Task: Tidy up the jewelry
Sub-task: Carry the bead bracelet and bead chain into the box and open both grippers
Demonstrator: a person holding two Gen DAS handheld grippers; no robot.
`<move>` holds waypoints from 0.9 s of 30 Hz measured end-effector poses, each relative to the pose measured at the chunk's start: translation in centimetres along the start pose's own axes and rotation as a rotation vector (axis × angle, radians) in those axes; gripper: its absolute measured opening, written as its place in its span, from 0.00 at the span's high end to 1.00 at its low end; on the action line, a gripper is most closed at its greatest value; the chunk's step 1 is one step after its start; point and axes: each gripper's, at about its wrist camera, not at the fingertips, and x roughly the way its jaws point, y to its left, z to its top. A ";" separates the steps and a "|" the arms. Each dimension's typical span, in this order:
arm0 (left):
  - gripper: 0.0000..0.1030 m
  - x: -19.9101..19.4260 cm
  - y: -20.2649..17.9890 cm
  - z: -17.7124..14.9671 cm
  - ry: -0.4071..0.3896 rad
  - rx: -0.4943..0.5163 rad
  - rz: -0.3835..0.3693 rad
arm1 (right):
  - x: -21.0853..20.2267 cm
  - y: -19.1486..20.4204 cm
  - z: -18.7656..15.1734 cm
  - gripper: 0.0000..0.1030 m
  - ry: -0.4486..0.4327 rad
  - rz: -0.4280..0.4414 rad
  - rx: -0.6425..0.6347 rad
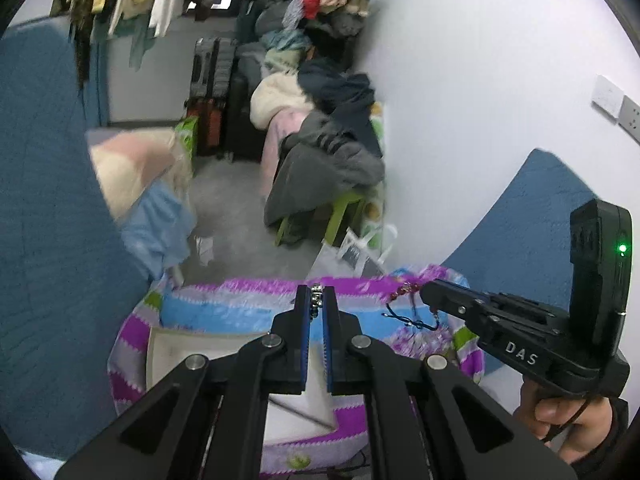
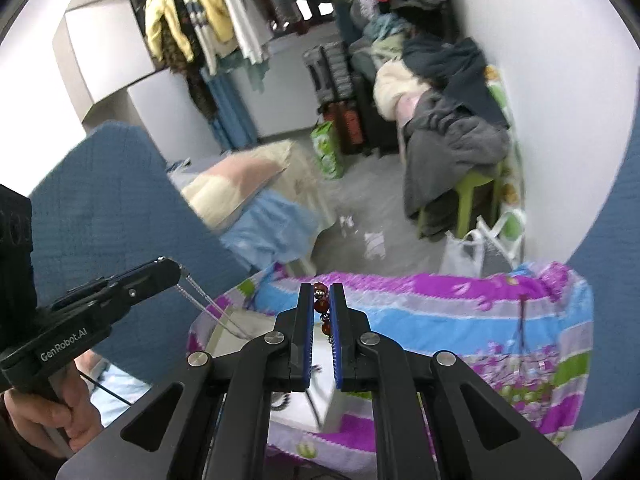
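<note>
My left gripper (image 1: 317,300) is shut on a silver chain (image 1: 316,295); in the right wrist view the chain (image 2: 208,304) hangs from it down into a white box (image 2: 232,326). My right gripper (image 2: 321,300) is shut on a red bead bracelet (image 2: 321,304), held above the striped purple, blue and white cloth (image 2: 440,320). In the left wrist view the right gripper (image 1: 426,294) shows at the right with the red beads (image 1: 402,291) at its tip. A thin dark cord (image 1: 416,322) lies on the cloth (image 1: 224,308). The white box (image 1: 168,350) sits under my left gripper.
Blue chair backs (image 1: 48,240) (image 1: 532,216) flank the cloth-covered surface. Beyond are a green stool piled with clothes (image 1: 328,160), suitcases (image 1: 212,80), hanging clothes (image 2: 200,20) and a white wall (image 1: 480,80).
</note>
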 end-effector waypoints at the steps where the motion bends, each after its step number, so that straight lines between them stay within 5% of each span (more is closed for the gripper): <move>1: 0.97 0.3 0.7 -0.6 0.010 -0.003 0.007 | 0.8 0.4 -0.3 0.95 0.013 -0.003 -0.003; 14: 0.96 7.7 7.5 -8.2 0.173 -0.081 0.036 | 10.8 3.0 -8.0 0.94 0.231 -0.011 0.005; 27: 0.96 13.3 10.5 -14.1 0.291 -0.129 0.074 | 16.6 2.2 -13.3 0.94 0.343 -0.021 0.001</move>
